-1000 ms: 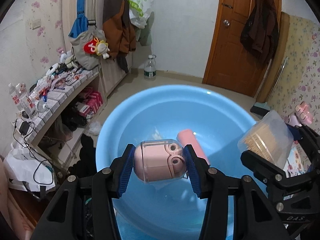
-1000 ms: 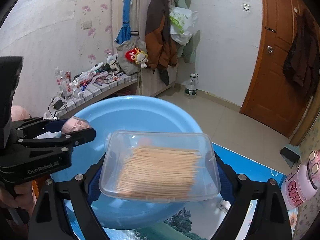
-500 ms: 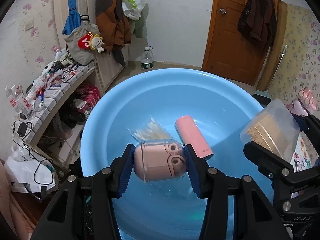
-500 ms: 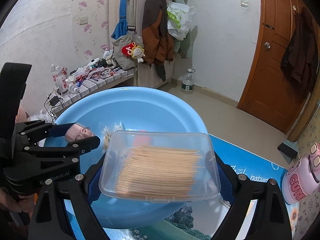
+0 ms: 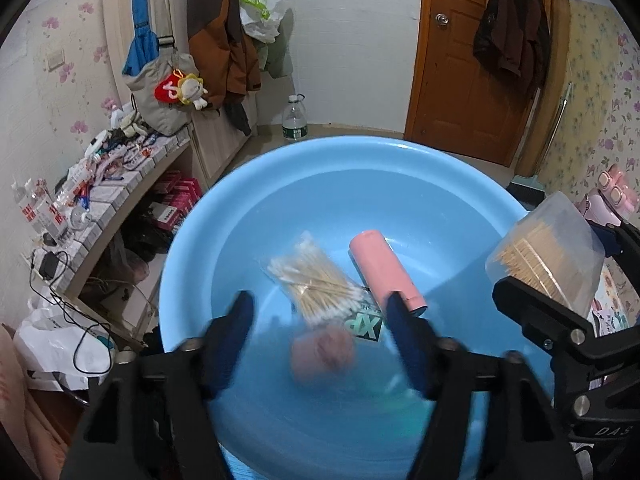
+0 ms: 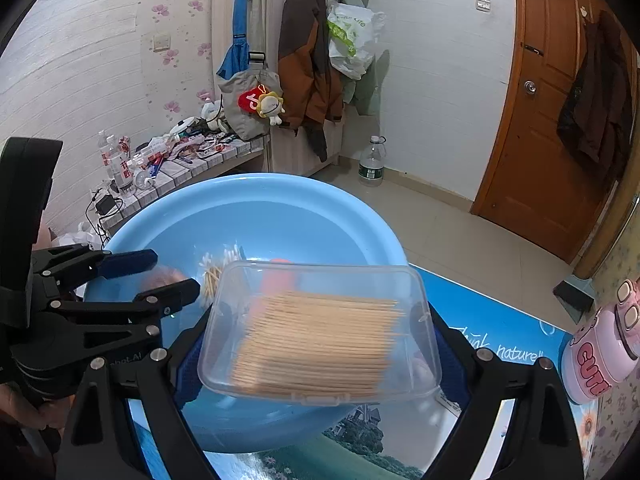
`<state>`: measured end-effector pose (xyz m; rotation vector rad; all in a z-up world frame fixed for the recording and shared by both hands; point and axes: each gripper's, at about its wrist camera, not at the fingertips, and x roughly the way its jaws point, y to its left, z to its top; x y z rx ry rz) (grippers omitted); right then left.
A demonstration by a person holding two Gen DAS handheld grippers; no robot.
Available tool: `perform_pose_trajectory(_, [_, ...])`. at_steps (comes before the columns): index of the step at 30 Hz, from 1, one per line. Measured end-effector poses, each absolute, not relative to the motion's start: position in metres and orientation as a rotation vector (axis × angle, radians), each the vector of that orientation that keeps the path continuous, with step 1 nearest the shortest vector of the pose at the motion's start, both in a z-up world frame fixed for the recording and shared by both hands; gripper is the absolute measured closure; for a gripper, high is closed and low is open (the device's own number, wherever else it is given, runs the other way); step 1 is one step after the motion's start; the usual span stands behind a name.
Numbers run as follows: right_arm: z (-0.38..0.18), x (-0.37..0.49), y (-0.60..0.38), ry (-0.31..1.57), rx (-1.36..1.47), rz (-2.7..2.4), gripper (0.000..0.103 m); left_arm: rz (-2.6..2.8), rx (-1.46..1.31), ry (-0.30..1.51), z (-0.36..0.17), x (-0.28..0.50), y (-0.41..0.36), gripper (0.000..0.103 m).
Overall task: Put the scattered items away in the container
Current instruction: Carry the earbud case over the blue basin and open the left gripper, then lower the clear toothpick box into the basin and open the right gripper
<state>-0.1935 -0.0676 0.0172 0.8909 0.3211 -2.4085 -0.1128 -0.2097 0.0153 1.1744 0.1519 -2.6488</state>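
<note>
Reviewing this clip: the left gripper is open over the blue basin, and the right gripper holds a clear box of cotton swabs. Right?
Not quite. The clear box in the right gripper holds toothpicks, as the right wrist view shows; the cotton swabs lie bagged in the blue basin. The left gripper is open, its jaws having just been opening.

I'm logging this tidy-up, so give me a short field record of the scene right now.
container: blue basin
in basin: bag of cotton swabs, pink tube
left gripper: fingers just opened, nothing gripped
dropping: blurred pink item between the fingers, untouched
right gripper: shut on clear toothpick box, above the basin's near rim
</note>
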Motion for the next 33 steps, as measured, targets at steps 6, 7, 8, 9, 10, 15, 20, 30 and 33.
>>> perform_pose_trajectory(6, [0.019, -0.193, -0.064, 0.319, 0.886, -2.41, 0.01, -2.643, 1.166, 0.162, 0.018, -0.11, -0.213, 0.027])
perform_pose_trajectory(7, [0.019, -0.193, -0.065, 0.316, 0.887, -2.411, 0.01, -2.641, 1.162, 0.167, 0.019, -0.108, -0.214, 0.024])
perform_pose_trajectory(8, [0.019, -0.193, -0.065, 0.317, 0.886, -2.41, 0.01, -2.642, 1.155, 0.172, 0.021, -0.107, -0.216, 0.021])
perform_pose_trajectory(9, [0.019, -0.193, -0.065, 0.317, 0.884, -2.413, 0.01, -2.645, 1.14, 0.173, 0.024, -0.104, -0.218, 0.012])
perform_pose_trajectory(10, [0.019, -0.193, -0.064, 0.317, 0.884, -2.414, 0.01, -2.649, 1.125, 0.171, 0.028, -0.102, -0.219, 0.004])
perform_pose_trajectory(15, [0.023, -0.191, -0.065, 0.326, 0.886, -2.405, 0.01, -2.658, 1.06, 0.169, 0.044, -0.094, -0.229, 0.0])
perform_pose_trajectory(20, [0.027, -0.186, -0.068, 0.354, 0.888, -2.391, 0.01, -2.638, 1.052, 0.201, 0.051, -0.087, -0.238, 0.0])
perform_pose_trajectory(30, [0.023, -0.178, -0.084, 0.387, 0.976, -2.328, 0.01, -2.628, 1.012, 0.258, 0.059, -0.068, -0.251, 0.0])
perform_pose_trajectory(33, [0.022, -0.178, -0.088, 0.415, 0.993, -2.332, 0.01, -2.635, 1.011, 0.274, 0.059, -0.066, -0.251, 0.0])
